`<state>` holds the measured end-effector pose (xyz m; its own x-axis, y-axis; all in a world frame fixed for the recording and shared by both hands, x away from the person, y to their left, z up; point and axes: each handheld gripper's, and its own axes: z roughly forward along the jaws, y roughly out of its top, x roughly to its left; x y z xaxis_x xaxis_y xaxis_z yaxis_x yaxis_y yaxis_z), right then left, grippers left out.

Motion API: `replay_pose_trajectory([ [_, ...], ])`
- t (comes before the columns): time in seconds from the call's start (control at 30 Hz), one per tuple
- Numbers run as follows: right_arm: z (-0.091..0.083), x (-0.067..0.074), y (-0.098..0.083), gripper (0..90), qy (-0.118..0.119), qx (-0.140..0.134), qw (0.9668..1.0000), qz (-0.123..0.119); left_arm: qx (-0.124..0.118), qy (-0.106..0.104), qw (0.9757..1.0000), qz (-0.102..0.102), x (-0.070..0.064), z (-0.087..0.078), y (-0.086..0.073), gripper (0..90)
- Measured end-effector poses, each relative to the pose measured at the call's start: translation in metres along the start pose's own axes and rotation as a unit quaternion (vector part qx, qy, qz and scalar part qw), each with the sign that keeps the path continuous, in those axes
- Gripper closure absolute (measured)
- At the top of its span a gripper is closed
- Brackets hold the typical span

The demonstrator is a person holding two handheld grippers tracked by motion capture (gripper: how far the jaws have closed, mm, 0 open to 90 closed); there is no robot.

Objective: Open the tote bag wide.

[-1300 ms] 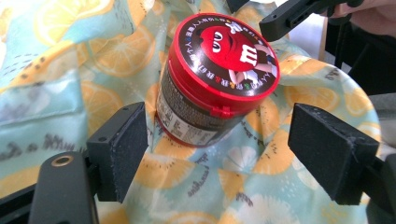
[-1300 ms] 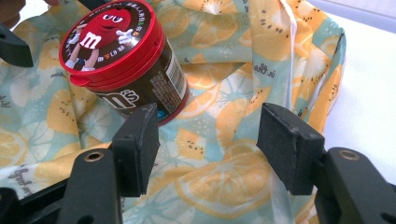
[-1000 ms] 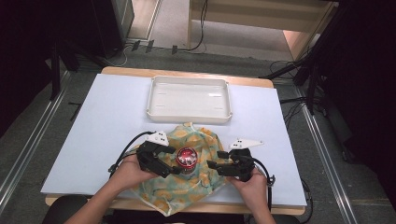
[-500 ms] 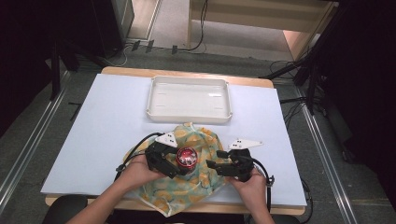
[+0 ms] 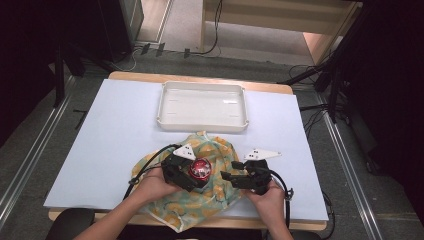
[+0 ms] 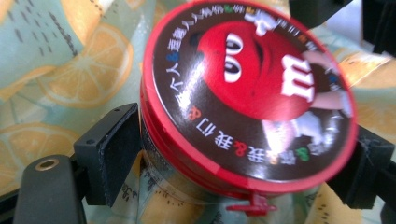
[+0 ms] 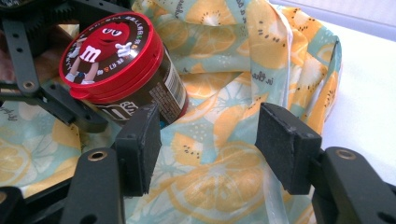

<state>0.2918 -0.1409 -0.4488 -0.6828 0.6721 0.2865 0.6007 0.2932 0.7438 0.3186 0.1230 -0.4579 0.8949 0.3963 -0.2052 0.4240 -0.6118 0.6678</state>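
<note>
From above I see my left gripper point(image 5: 192, 175) clamped around the red-lidded candy jar point(image 5: 201, 170), which sits on the lemon-print cloth point(image 5: 220, 150) at the table's near edge, just short of the white tray point(image 5: 202, 125). The left gripper view shows both pads pressing its sides. My right gripper point(image 7: 208, 140) is spread wide over cloth, holding nothing.

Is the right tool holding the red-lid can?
No, the right tool is open over the cloth; the left tool grips the can.
</note>
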Motion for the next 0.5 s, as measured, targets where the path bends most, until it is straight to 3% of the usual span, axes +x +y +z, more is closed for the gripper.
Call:
replay_pose_trajectory([
  [0.1, 0.0011, -0.0007, -0.0007, 40.6, 0.002, 0.004, 1.0000, 0.003, 0.009, 0.008, 0.9999, 0.002, 0.0012, 0.0049, -0.0011, 16.2],
  [0.2, 0.0034, -0.0018, -0.0020, 40.6, 0.007, 0.011, 0.9999, 0.008, 0.002, 0.005, 1.0000, -0.001, 0.0016, 0.0065, -0.0027, 16.6],
  [0.37, 0.0034, -0.0015, -0.0031, 40.5, 0.004, 0.011, 0.9999, 0.005, -0.006, 0.017, 0.9997, 0.016, -0.0010, 0.0060, -0.0032, 18.5],
  [0.5, 0.0041, -0.0009, -0.0035, 40.6, 0.001, 0.014, 0.9999, 0.003, -0.008, 0.020, 0.9996, 0.017, -0.0013, 0.0059, -0.0033, 19.9],
])
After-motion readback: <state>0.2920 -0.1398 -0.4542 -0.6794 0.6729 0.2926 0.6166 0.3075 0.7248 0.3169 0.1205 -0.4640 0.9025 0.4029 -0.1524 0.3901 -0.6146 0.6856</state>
